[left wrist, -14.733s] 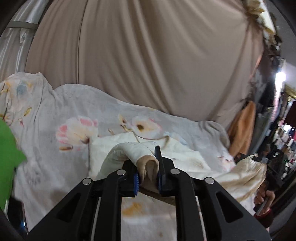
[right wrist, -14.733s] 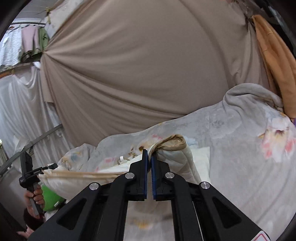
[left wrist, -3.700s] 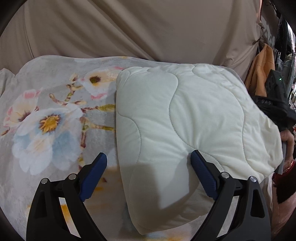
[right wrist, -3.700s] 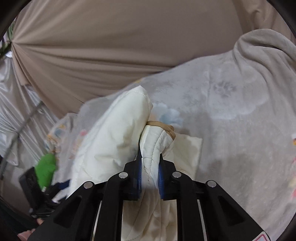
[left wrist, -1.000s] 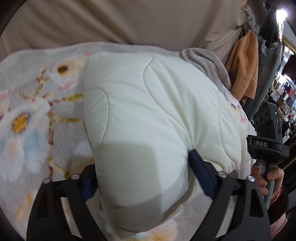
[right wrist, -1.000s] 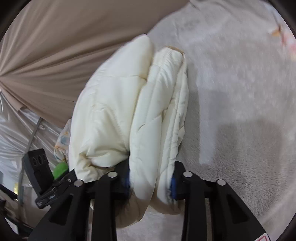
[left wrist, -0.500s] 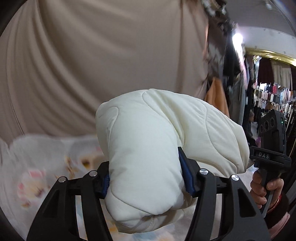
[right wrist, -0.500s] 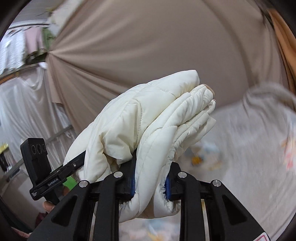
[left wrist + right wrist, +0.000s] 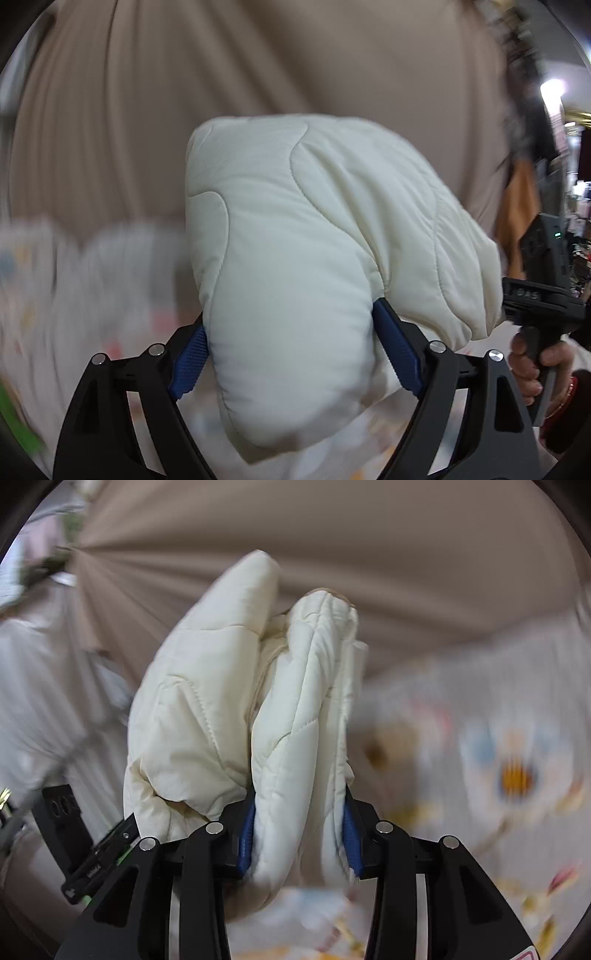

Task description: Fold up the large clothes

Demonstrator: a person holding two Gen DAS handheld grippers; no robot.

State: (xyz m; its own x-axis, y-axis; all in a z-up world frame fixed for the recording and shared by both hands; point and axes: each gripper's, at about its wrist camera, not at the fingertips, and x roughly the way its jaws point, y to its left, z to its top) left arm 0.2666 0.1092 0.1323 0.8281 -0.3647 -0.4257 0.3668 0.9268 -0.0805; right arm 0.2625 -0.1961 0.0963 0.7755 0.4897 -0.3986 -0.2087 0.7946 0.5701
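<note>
Left gripper and right gripper are both clamping the folded cream jacket at frame centre, their jaws just widening – folding looks done, setting down remaining

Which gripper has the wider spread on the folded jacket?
The left gripper: its fingers straddle the jacket bundle's thick end, spread wide. The right gripper pinches a thinner stack of layers, fingers closer together.
</note>
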